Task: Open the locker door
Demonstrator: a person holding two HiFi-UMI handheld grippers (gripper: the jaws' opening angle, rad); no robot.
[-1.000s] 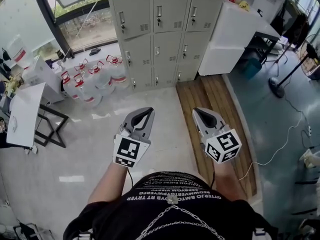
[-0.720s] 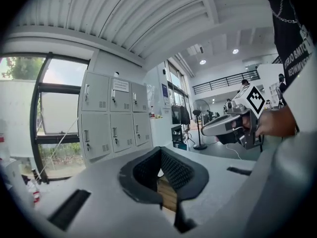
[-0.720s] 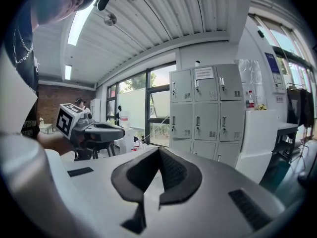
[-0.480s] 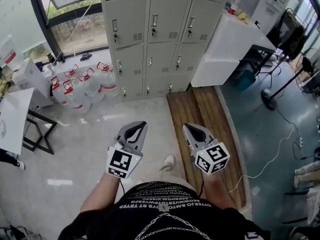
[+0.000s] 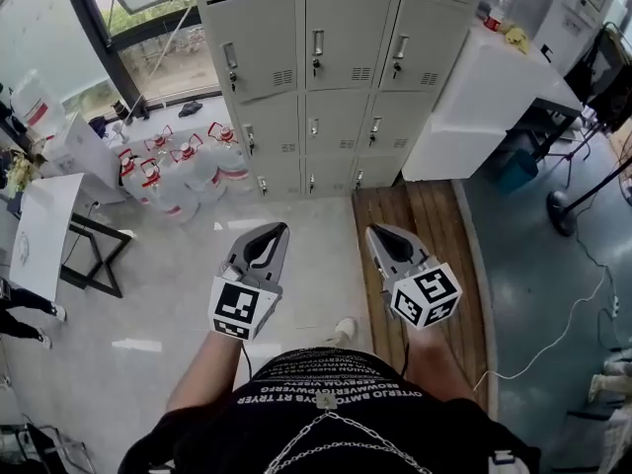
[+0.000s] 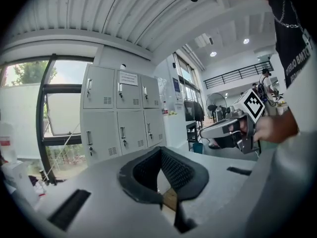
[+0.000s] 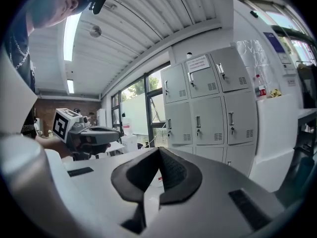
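Facing grey lockers (image 5: 346,57) across pale floor (image 5: 178,284), left gripper (image 5: 276,231), right gripper (image 5: 376,233), fingers (image 6: 143,172) together

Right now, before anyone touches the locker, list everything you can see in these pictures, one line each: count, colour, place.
lockers: one bank, three columns of doors, grey, top centre
water jugs: several, clear with red caps, on the floor left of the lockers
cabinet: one, white, right of the lockers
bottle: one, clear with red label, on the cabinet
wooden strip: one, brown, floor in front of the cabinet
table: one, white top, black frame, far left
left gripper: one, grey, jaws together, empty
right gripper: one, grey, jaws together, empty
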